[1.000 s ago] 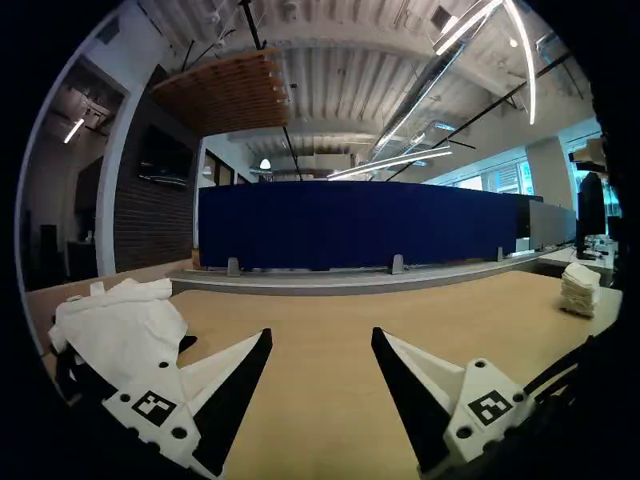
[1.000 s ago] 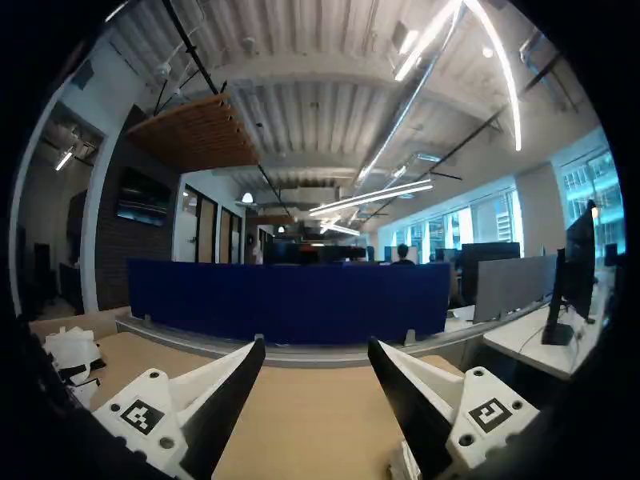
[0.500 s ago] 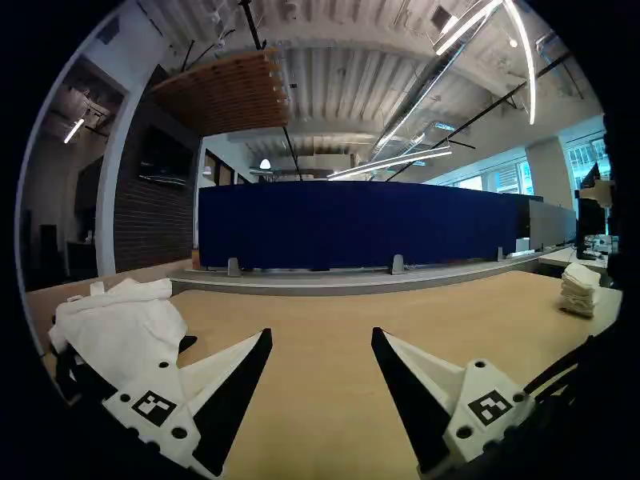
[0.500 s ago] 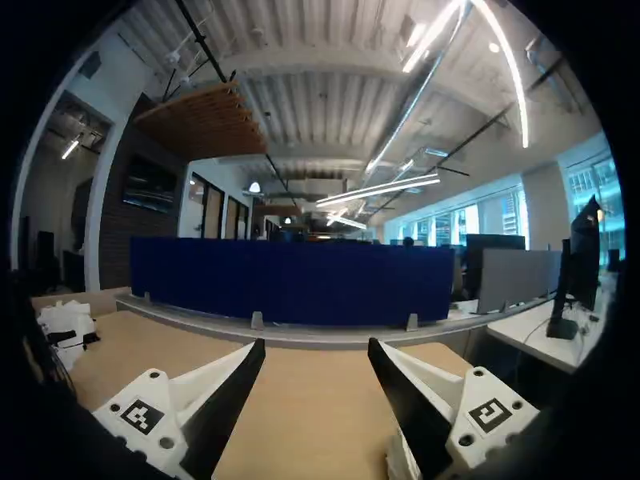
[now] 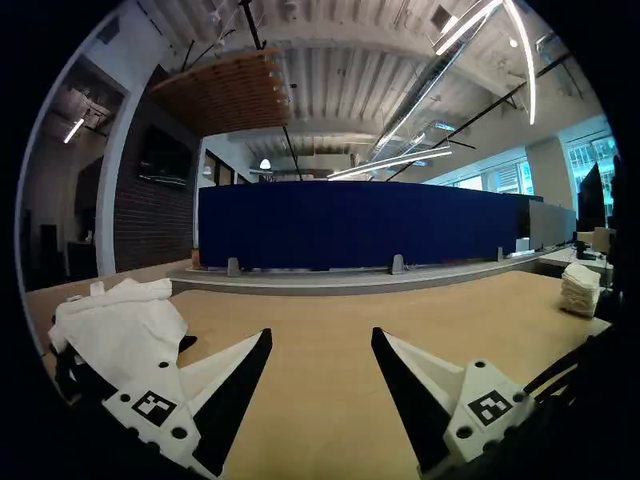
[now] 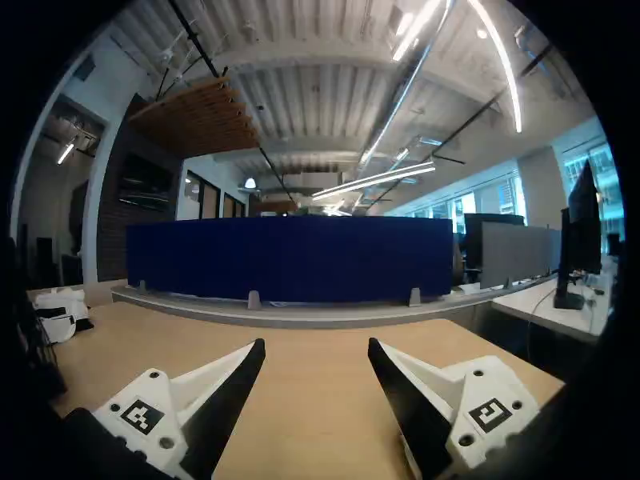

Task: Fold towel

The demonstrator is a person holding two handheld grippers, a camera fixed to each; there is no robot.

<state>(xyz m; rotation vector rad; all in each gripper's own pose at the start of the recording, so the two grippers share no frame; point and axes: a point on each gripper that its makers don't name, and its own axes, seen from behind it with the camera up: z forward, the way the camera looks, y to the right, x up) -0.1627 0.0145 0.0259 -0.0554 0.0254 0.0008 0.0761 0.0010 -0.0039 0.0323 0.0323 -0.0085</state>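
A crumpled white towel [image 5: 120, 324] lies in a heap at the left of the wooden table [image 5: 336, 320] in the left gripper view, just beyond the left finger. My left gripper [image 5: 322, 344] hovers low over the table, open, with nothing between its fingers. A stack of folded white towels [image 5: 579, 290] sits at the table's far right edge. In the right gripper view my right gripper [image 6: 316, 356] is open and empty above the table [image 6: 320, 376], and the crumpled towel [image 6: 60, 314] appears small at the far left.
A blue partition [image 5: 360, 224] on a grey rail runs along the table's back edge. Desks with monitors [image 6: 580, 248] stand to the right beyond the table. A dark object lies under the crumpled towel.
The right gripper has dropped lower and tilted down, so more tabletop shows beneath it and the folded stack at its right finger has left the frame. The left gripper has stayed still.
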